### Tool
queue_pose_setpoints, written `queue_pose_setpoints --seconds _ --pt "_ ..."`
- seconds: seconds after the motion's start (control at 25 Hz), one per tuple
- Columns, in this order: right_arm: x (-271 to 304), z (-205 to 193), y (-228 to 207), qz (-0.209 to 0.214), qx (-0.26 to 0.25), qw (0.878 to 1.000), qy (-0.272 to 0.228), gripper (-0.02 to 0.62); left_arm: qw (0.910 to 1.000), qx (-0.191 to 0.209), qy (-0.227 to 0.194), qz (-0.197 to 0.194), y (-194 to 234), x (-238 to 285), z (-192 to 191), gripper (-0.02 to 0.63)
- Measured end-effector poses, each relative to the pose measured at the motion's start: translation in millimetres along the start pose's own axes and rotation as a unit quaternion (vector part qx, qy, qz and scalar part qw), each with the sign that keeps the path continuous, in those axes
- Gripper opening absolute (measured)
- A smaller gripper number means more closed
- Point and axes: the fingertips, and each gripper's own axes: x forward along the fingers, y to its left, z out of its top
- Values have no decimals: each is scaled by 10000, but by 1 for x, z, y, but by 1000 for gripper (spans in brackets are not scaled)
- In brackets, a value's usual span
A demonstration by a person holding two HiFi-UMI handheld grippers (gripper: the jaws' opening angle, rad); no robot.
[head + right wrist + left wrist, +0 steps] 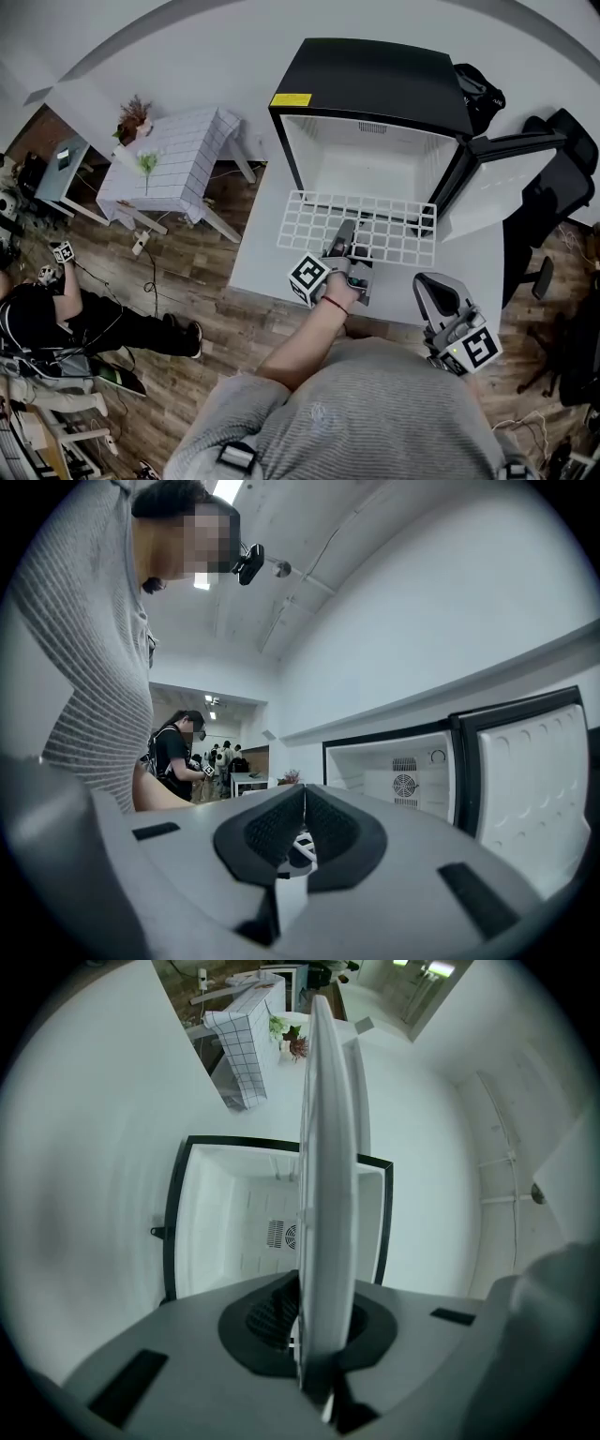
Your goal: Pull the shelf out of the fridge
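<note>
**Wire shelf at the fridge mouth, held by the left tongs**

A white table [255, 258] stands on a wood-plank floor [202, 309] against a pale wall. On it, at 12 o'clock in the head view, sits a black mini fridge [375, 80] with a bare white interior. Its door [502, 183] swings open toward 2 o'clock.

The white wire shelf [398, 234] lies flat just in front of the opening, near the centre of the view, with its far edge at the fridge's mouth. Whether that edge is clear of the cabinet cannot be told. The left gripper [343, 234] reaches in from 6 o'clock with its jaws drawn narrow, clamped on the shelf's near edge. The left gripper view shows the shelf edge-on between the pads, running toward the fridge.

The right gripper [431, 286] hovers at 4 o'clock beside the table's near edge. Its jaws are pressed together with nothing between them.

At 10 o'clock a small table with a white checked cloth [183, 159] carries a potted plant [134, 117]. At 8 o'clock a person in black [66, 323] sits on the floor among cables. A black office chair [562, 187] stands at 3 o'clock beyond the open door, and a black bag [478, 94] rests behind the fridge. Nothing lies between the shelf and the person holding it.
</note>
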Motion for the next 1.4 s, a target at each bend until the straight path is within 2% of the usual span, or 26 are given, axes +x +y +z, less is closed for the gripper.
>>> queue_pose_setpoints --seconds 0.16,0.56,0.72,0.96,1.2,1.4 --pt "4 9 9 144 95 9997 -153 12 10000 34 67 14 -4 -16 -8 31" --pt "-10 -6 7 78 -24 9999 89 12 9995 296 -99 95 -19 -43 2 31" --pt "-11 -6 11 142 -49 9998 97 12 9995 81 -207 -239 -48 -41 2 31" --pt "-7 -4 18 227 139 9996 6 12 9983 416 -252 -335 -62 -38 14 31" --pt "-2 -4 18 230 113 9997 58 12 9981 248 -278 -498 -77 -28 18 31" --pt "0 -1 19 226 62 9997 32 12 9982 474 -191 -306 -84 -18 22 31"
